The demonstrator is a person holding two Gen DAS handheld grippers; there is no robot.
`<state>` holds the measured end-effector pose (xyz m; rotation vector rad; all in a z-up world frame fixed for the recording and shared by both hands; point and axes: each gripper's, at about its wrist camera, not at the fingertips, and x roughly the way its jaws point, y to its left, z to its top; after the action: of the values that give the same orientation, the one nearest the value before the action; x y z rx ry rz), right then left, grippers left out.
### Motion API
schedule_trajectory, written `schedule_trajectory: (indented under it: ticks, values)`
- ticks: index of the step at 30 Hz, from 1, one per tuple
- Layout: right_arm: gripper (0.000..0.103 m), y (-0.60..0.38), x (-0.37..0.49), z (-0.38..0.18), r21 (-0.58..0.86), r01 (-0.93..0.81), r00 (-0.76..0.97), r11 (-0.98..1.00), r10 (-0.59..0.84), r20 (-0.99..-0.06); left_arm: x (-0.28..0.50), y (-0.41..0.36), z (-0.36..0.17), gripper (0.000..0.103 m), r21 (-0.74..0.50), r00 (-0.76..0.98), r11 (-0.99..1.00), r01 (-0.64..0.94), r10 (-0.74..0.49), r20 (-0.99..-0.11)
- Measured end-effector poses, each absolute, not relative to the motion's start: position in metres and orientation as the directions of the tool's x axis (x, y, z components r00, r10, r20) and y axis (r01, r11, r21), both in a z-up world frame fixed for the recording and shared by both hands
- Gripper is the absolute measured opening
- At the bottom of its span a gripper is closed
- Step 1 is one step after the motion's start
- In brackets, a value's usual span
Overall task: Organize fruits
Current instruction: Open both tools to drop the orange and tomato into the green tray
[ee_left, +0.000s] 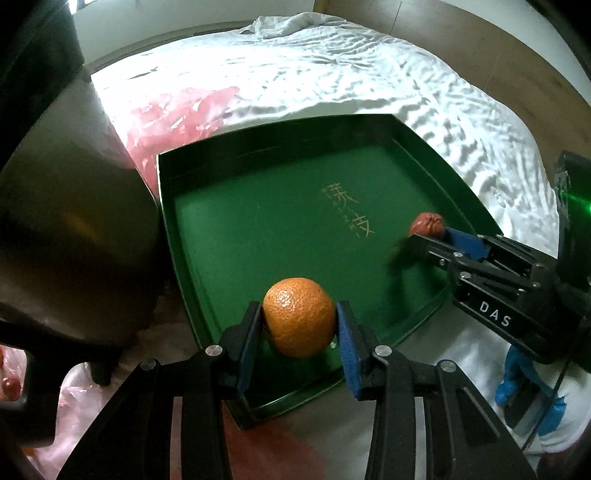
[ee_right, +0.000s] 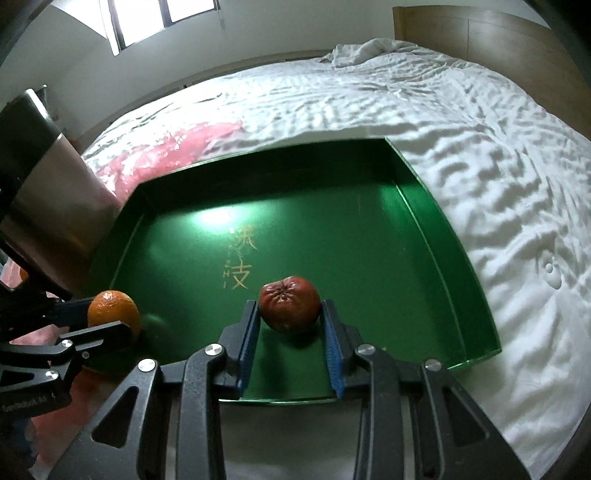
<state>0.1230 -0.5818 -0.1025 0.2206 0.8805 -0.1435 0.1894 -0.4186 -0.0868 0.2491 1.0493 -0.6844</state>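
Note:
A square green tray (ee_left: pixel 236 236) with gold characters lies on a white bed. My left gripper (ee_left: pixel 300 314) is shut on an orange mandarin (ee_left: pixel 300 316), held just above the tray's near edge. From the right, my right gripper (ee_left: pixel 430 236) reaches over the tray, shut on a wrinkled dark red fruit (ee_left: pixel 427 224). In the right wrist view the red fruit (ee_right: pixel 289 308) sits pinched between the blue pads of my right gripper (ee_right: pixel 290 314) over the tray (ee_right: pixel 424 258). The mandarin (ee_right: pixel 113 317) shows at the left in my left gripper (ee_right: pixel 110 319).
A red plastic bag (ee_left: pixel 173 114) lies on the white sheet (ee_left: pixel 332 74) behind the tray's left corner. A tall metallic container (ee_left: pixel 74 221) stands at the tray's left side. A blue-gloved hand (ee_left: pixel 517 380) shows at lower right. A wooden headboard (ee_right: pixel 480 33) is behind.

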Motion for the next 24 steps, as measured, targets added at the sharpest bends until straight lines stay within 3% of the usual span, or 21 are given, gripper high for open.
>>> schedule_trajectory:
  ticks: [7,8,10,12,16,24]
  values:
    - [0.035,-0.583,0.122,-0.1,0.129,0.225,0.625,0.966,-0.042,-0.779,0.19,-0.421,-0.082,0.036,-0.107,0.325,0.776,0.621,-0.38,-0.866]
    - [0.051,-0.583,0.121,-0.099,0.127,0.226,0.625,0.966,-0.044,-0.78,0.188,-0.42,-0.08,0.04,-0.104,0.331,0.777,0.62,-0.38,-0.864]
    - [0.07,-0.583,0.117,-0.094,0.13,0.232,0.632,0.964,-0.048,-0.773,0.185,-0.42,-0.073,0.051,-0.103,0.347,0.778,0.62,-0.389,-0.853]
    - [0.08,-0.583,0.113,-0.087,0.128,0.237,0.64,0.963,-0.056,-0.766,0.181,-0.419,-0.065,0.053,-0.093,0.365,0.776,0.624,-0.395,-0.843]
    - [0.081,-0.579,0.103,-0.071,0.115,0.234,0.651,0.965,-0.067,-0.756,0.165,-0.416,-0.044,0.054,-0.074,0.388,0.763,0.642,-0.407,-0.827]
    - [0.081,-0.56,0.063,-0.027,0.125,0.229,0.714,0.965,-0.08,-0.695,0.12,-0.383,-0.006,0.065,-0.073,0.436,0.757,0.65,-0.45,-0.78]
